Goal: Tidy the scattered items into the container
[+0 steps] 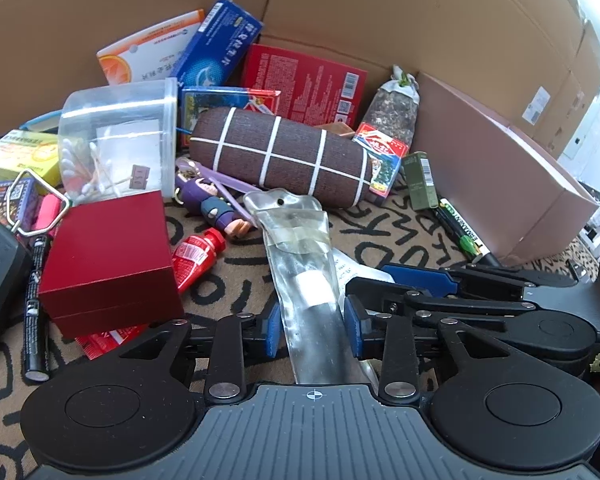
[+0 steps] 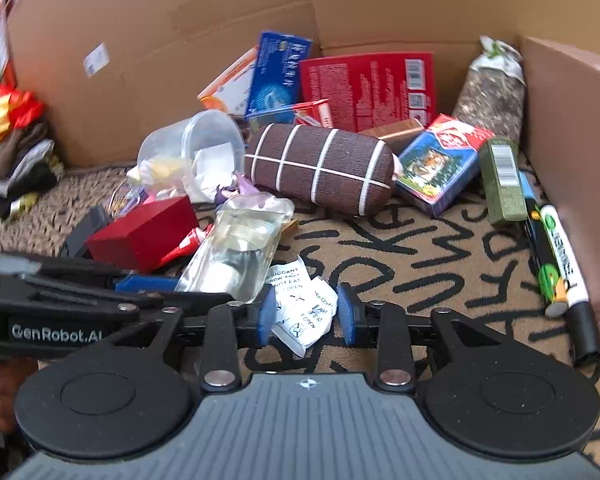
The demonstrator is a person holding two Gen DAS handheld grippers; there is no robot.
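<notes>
Brown cardboard walls (image 1: 380,12) stand behind a rug (image 2: 420,248) with black letters on it. A pink box (image 1: 496,184) sits at the right side of the rug. It may be the container, but I cannot tell, and its inside is hidden.

Lots of things lie scattered on the rug. There is a brown case with white lines (image 1: 280,156), a dark red box (image 1: 108,260), a clear tub with cotton buds (image 1: 120,136), a small green box (image 2: 502,180) and two markers (image 2: 560,264) right beside the pink box.

The left tool (image 1: 312,330) has its blue pads on both sides of a clear plastic packet (image 1: 300,264). They look pressed on it, so it seems clamped. It should keep a firm, even squeeze, because the packet looks slippery and floppy.

The right tool (image 2: 307,314) is apart, with a little white paper packet (image 2: 300,308) between its pads. To pick it up well, it should go low to the rug and close gently in the middle of the packet.
</notes>
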